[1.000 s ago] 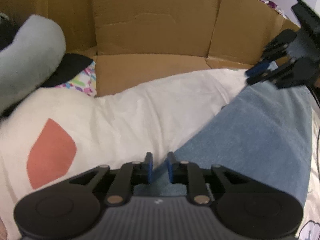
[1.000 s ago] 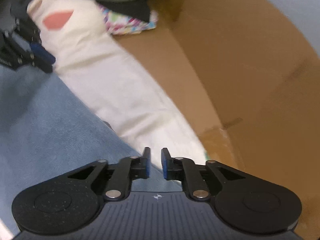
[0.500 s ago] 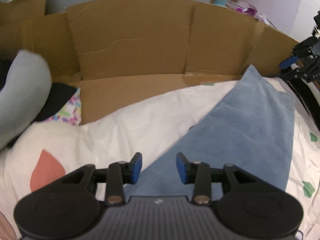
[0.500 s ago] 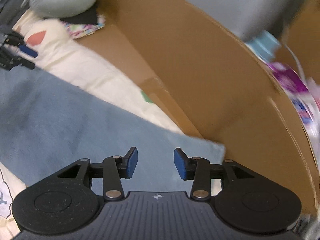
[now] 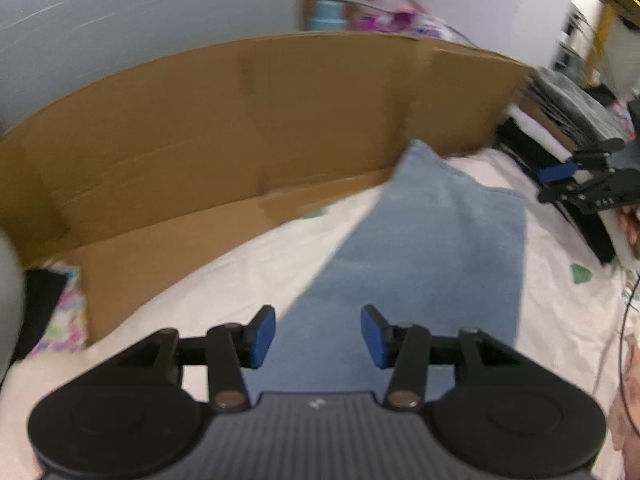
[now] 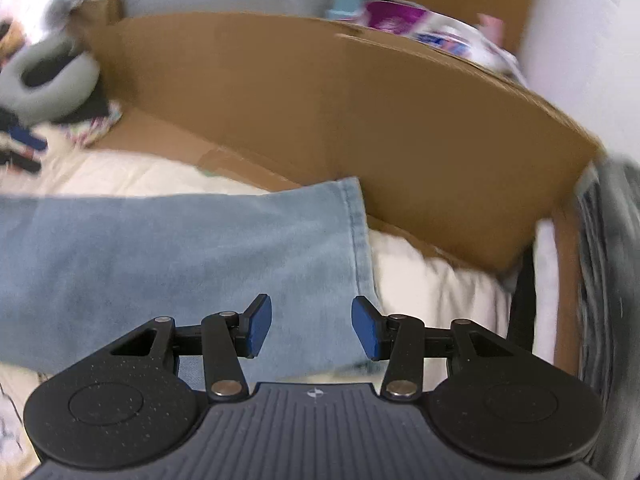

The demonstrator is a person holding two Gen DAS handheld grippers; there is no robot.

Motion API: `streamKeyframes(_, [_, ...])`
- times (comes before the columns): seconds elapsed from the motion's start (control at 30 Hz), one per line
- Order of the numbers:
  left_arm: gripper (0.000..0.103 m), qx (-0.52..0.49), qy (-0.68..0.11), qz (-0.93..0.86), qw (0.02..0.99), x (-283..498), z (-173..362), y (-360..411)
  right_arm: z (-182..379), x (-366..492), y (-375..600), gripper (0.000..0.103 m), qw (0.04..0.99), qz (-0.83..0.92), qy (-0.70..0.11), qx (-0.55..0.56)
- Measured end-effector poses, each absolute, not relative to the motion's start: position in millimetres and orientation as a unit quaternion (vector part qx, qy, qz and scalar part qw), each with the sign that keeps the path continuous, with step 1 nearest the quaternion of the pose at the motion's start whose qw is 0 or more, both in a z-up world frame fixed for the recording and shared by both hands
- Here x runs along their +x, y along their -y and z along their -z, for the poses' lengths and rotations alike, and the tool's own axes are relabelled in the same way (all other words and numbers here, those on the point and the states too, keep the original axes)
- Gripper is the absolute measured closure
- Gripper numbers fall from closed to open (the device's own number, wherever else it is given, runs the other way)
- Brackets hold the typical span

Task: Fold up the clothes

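A light blue pair of jeans [image 5: 432, 248] lies stretched out on the cream bed sheet [image 5: 240, 272]. It runs from under my left gripper [image 5: 318, 336] to the far right corner. The left jaws are opening, and nothing is pressed between the blue pads; the denim lies below them. In the right wrist view the hem end of the jeans [image 6: 180, 248] lies under my right gripper [image 6: 311, 332], which stands open and holds nothing. The right gripper [image 5: 576, 184] also shows at the right edge of the left wrist view, beyond the hem.
A tall cardboard wall [image 5: 240, 120] borders the far side of the bed. A grey cushion [image 6: 48, 76] and a patterned cloth [image 5: 64, 320] lie at the left end. Dark stacked items [image 5: 568, 112] stand at the right end, and a thin cable [image 5: 624, 320] trails near the right edge.
Both grippers went from nearly shut at the jeans' edges to open and drew back and apart. The jeans now lie flat and stretched on the sheet.
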State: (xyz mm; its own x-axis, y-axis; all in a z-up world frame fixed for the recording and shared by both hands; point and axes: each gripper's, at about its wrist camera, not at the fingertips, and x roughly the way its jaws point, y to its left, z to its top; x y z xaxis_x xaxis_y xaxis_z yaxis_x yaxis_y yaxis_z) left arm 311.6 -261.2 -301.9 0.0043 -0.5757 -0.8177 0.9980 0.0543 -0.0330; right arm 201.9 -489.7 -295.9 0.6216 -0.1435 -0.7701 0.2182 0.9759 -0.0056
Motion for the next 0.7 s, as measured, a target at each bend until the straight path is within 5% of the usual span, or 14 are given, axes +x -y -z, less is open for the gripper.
streamKeyframes(0.53, [0.042,0.314,-0.351,0.673,0.571,206,335,326,346,154,489,0.051,0.875,0.164,-0.427,0.157])
streamKeyframes(0.7, [0.025,0.32,-0.344,0.692,0.548,176,357,327,355,145,486,0.051,0.866,0.18,-0.433,0.172])
